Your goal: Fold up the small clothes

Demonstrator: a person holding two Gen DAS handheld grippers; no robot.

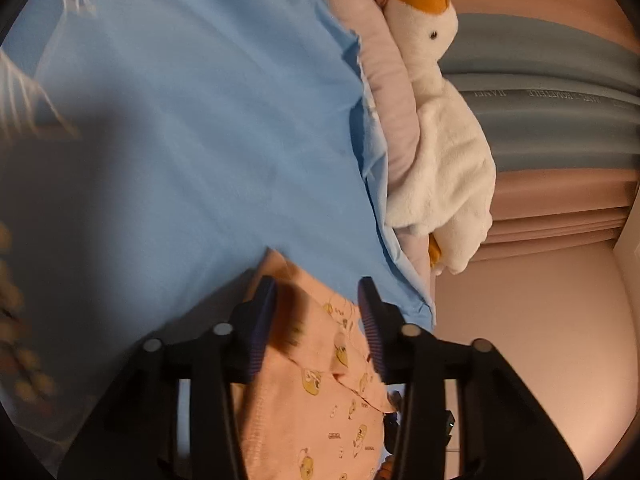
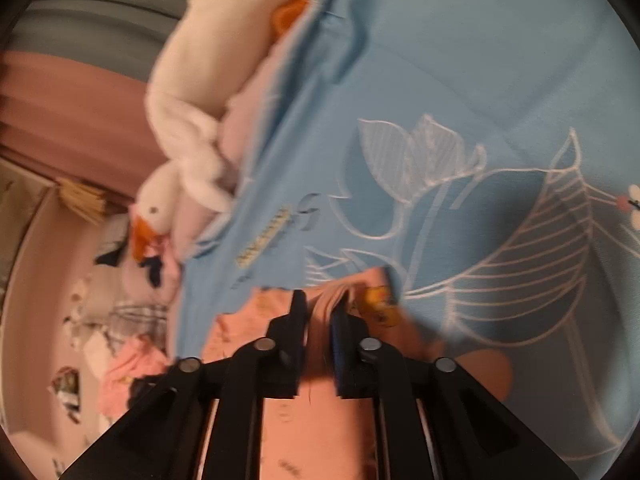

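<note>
So one peach duck-print garment (image 1: 316,392) is spread on the blue sheet (image 1: 200,128), straddled by the wide-open left gripper (image 1: 318,312) at 6 o'clock, pinched by the nearly closed right gripper (image 2: 320,312), one plush goose (image 1: 436,128) at 2 o'clock.

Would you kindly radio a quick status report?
Left claw open over peach garment. Right claw shut on its fold. Plush goose beside, clear.

- Warm, dim indoor light tints everything I see pinkish.
- A broad dark shadow covers the blue sheet (image 1: 192,128) from my left camera's seven to nine o'clock.
- My right view is smeared by motion blur, worst on the plush goose (image 2: 188,112) at ten o'clock.
- Fisheye bending and black vignette ring both pictures.
</note>
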